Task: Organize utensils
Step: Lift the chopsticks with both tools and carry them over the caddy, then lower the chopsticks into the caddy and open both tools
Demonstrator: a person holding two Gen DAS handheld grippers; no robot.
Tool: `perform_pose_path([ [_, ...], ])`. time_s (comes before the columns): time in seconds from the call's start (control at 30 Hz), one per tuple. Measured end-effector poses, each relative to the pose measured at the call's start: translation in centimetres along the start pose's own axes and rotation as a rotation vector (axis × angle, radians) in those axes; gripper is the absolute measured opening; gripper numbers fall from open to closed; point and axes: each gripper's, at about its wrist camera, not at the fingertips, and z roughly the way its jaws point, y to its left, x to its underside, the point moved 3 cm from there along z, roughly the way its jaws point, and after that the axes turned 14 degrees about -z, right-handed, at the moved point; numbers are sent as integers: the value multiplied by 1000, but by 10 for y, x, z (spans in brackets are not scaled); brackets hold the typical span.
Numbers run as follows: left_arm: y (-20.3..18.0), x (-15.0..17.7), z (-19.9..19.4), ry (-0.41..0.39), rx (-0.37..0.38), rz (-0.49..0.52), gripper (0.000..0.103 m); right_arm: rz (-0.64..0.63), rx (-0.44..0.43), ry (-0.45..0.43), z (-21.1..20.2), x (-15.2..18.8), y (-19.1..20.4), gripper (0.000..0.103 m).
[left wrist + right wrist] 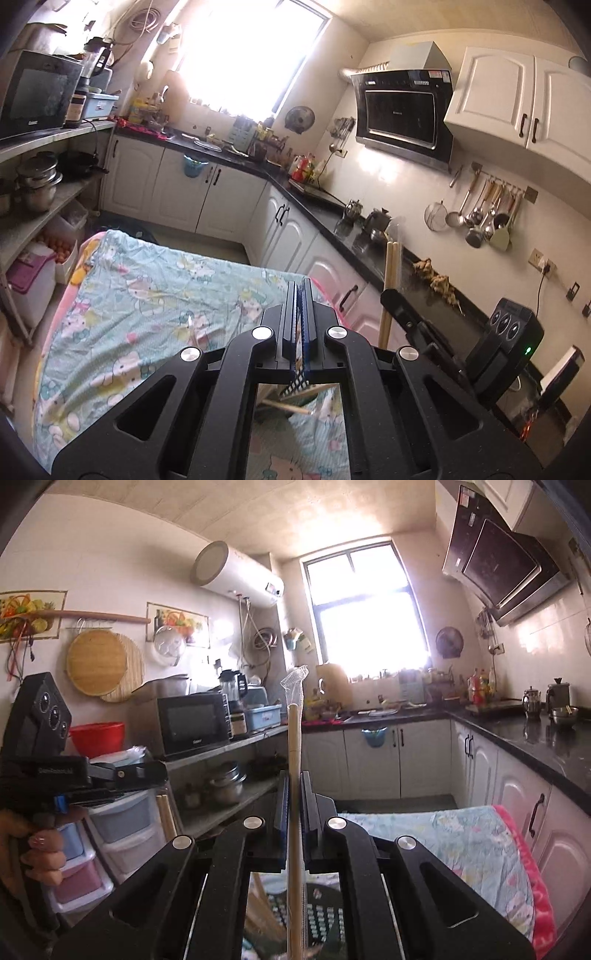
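The cloth-covered surface (147, 295), spread with a pale green cartoon-print sheet, lies below both tools, and nothing of the task appears on the part of it that shows. Above it, the right tongs (294, 794) are closed down to a narrow gap on a pair of wooden chopsticks (293, 746), which stand nearly upright between the pads, their upper end capped by a loose clear plastic sleeve (294, 679). The same sticks show in the left wrist view as pale rods beside the right tool. The left tongs (298, 306) are fully shut with the pads meeting; they seem to hold nothing (a wooden stick shows in the gap below them, but whether it is pinched cannot be told).

The chopsticks should be light and stiff, thin enough to roll or scissor apart if gripped loosely. Smooth wood and the slippery plastic sleeve make the wrapped end a poor hold. Bare wood near the middle, both sticks pinched together, looks safest.
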Motion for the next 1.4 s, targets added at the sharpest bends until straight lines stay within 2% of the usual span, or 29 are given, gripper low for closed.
perform_pose_path([
  [0.33, -6, -29, 14, -39, 21, -30, 0, -21, 70, -23, 29, 6, -5, 6],
  [0.53, -10, -35, 28, -63, 18, -9, 0, -35, 98, -43, 42, 12, -6, 6],
  [0.97, 5, -19, 64, -57, 15, 11, 0, -22, 158, -32, 68, 52, -16, 6],
  [1.4, 23, 8, 89, -18, 0, 12, 0, -9, 168, 1, 83, 74, -17, 6],
])
